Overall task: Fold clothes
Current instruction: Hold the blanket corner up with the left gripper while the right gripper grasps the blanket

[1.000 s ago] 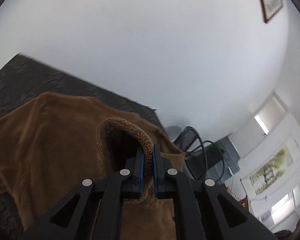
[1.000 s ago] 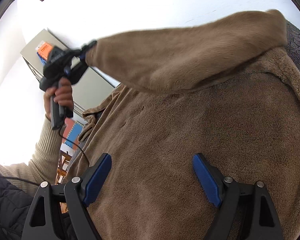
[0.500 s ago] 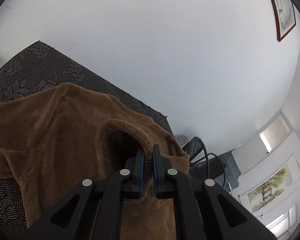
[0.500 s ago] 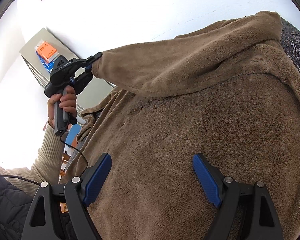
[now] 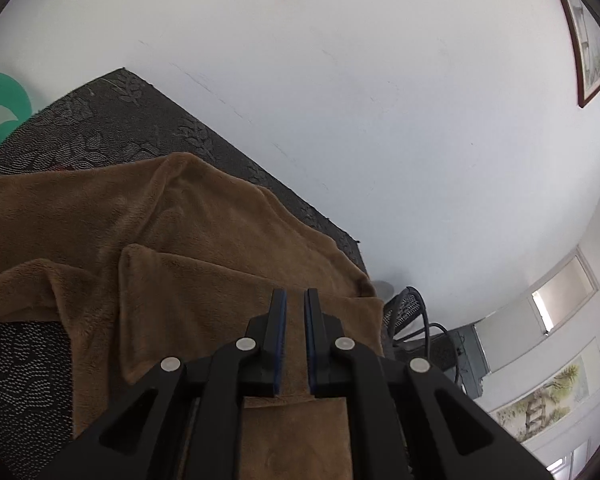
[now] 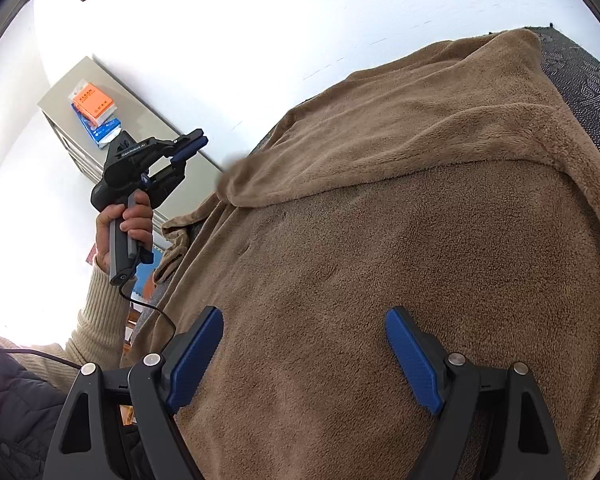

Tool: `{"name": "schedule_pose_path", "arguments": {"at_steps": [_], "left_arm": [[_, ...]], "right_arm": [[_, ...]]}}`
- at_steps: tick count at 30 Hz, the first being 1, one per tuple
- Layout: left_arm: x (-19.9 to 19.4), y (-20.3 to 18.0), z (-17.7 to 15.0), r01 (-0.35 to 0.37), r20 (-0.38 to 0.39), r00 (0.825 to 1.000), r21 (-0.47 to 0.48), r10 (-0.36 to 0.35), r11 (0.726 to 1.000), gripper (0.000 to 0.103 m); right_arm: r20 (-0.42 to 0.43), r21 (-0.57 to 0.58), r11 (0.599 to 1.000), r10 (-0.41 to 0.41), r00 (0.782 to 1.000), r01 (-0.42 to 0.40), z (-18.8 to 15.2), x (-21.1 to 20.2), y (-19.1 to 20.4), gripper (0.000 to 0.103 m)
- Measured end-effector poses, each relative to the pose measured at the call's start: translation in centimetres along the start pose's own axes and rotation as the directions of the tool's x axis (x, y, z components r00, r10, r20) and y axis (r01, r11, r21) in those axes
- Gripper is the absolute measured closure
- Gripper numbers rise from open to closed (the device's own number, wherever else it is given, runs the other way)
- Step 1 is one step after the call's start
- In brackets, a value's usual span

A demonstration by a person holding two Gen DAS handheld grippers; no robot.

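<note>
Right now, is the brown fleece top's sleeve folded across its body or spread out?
Folded: the sleeve lies across the top's front, cuff clear of the left gripper.

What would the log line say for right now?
task: fold clothes | brown fleece top: sleeve laid across it | left gripper: shut, near cuff | right gripper: open above top

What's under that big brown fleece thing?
Under the brown fleece garment lies a dark patterned cover, showing past its edges. Its folded sleeve rests on top. What lies beneath its middle is covered.
</note>
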State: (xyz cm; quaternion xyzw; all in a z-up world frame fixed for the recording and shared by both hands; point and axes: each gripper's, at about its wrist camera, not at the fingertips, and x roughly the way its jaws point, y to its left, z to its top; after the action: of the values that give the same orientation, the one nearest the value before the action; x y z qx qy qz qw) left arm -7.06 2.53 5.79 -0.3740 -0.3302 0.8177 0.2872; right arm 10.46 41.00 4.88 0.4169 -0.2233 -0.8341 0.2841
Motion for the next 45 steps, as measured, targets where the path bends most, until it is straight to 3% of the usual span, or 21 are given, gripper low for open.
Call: {"name": "schedule_pose_path", "arguments": {"at_steps": [8,15,17,22,32,38,40,43,45], "left_arm": [[1.9,-0.6,-0.8,0.013,-0.049,0.999,0.016,-0.012,1.000,0.094],[1.2,1.8,-0.6,-0.107,-0.041,0.994,-0.038,0.105,0.994,0.090],[0.8,2.6,-0.5,-0.158,-0.034,0.987,-0.051,0.157,0.986,0.086],[0.5,4.6,-0.4,-0.252,-0.047,0.968,-0.101,0.249,0.962,0.054],[2.6,6.0,1.1,-0.265,-0.114,0.961,-0.127,0.252,0.956,0.046],[4.4,6.6,1.0,-0.180,-0.199,0.968,-0.136,0.151,0.974,0.051],[4.7,6.6,1.0,-0.194,-0.209,0.964,-0.123,0.165,0.973,0.074],[5.2,7.0,1.2,-0.225,-0.215,0.957,-0.126,0.194,0.966,0.090],[5.4,7.0,1.2,-0.237,-0.220,0.954,-0.127,0.206,0.963,0.094]], "right_arm": [[0.000,0.000,1.000,-0.001,1.000,0.001,0.1,0.2,0.1,0.017],[0.000,0.001,1.000,0.001,1.000,-0.001,0.1,0.1,0.0,0.017],[0.000,0.001,1.000,0.002,1.000,-0.002,0.1,0.1,0.0,0.017],[0.001,0.001,1.000,0.003,1.000,-0.003,0.0,0.0,0.0,0.017],[0.002,0.001,1.000,0.004,1.000,-0.004,0.0,-0.1,0.0,0.017],[0.002,0.002,1.000,0.004,1.000,-0.004,0.0,-0.1,0.0,0.017],[0.002,0.002,1.000,0.004,1.000,-0.004,0.0,0.0,0.0,0.017],[0.002,0.002,1.000,0.005,1.000,-0.005,0.0,0.0,-0.1,0.017],[0.002,0.002,1.000,0.005,1.000,-0.005,0.0,-0.1,-0.1,0.017]]}}
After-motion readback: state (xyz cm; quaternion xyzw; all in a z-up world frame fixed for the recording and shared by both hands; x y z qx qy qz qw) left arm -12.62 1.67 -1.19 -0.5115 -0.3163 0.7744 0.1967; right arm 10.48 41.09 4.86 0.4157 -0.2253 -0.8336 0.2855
